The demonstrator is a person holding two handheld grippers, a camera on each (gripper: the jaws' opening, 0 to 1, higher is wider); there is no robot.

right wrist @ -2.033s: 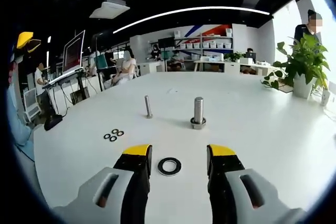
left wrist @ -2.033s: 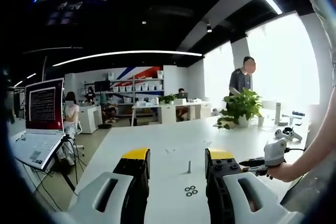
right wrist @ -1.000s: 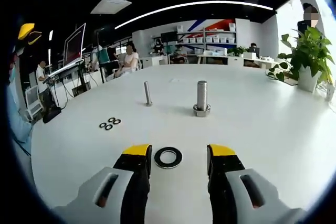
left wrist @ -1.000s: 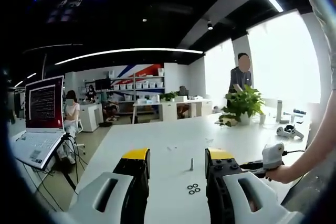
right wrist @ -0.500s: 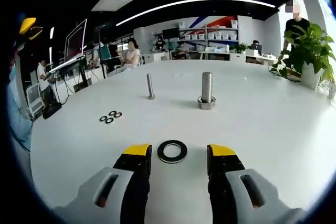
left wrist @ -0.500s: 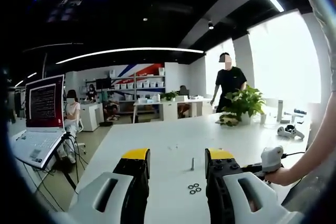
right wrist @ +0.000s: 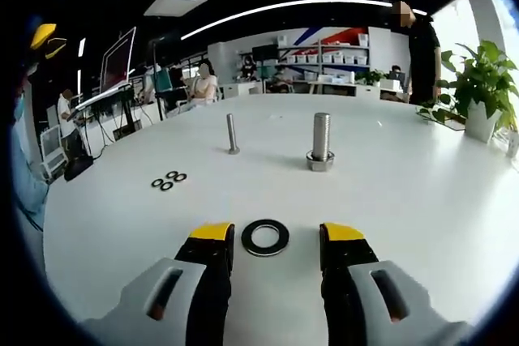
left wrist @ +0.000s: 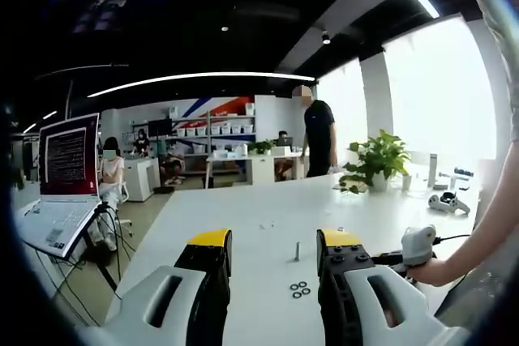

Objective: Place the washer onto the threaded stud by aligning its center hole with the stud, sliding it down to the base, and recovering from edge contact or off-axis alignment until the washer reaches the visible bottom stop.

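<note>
Washer: a dark ring lying flat on the white surface, between the tips of the right tongs, not gripped.
Right tongs: jaws apart, holding nothing.
Threaded stud: upright on its hex base, beyond the washer and well apart from it.
Thin stud: upright, left of the threaded one.
Small washers: three, clustered at the left.
Left tongs: jaws apart and empty, above the surface.

on the white counter we see a thin plain pin standing upright, with three small rings lying near it. a potted plant sits at the far edge, an open laptop to one side, and a person in black stands beyond.
</note>
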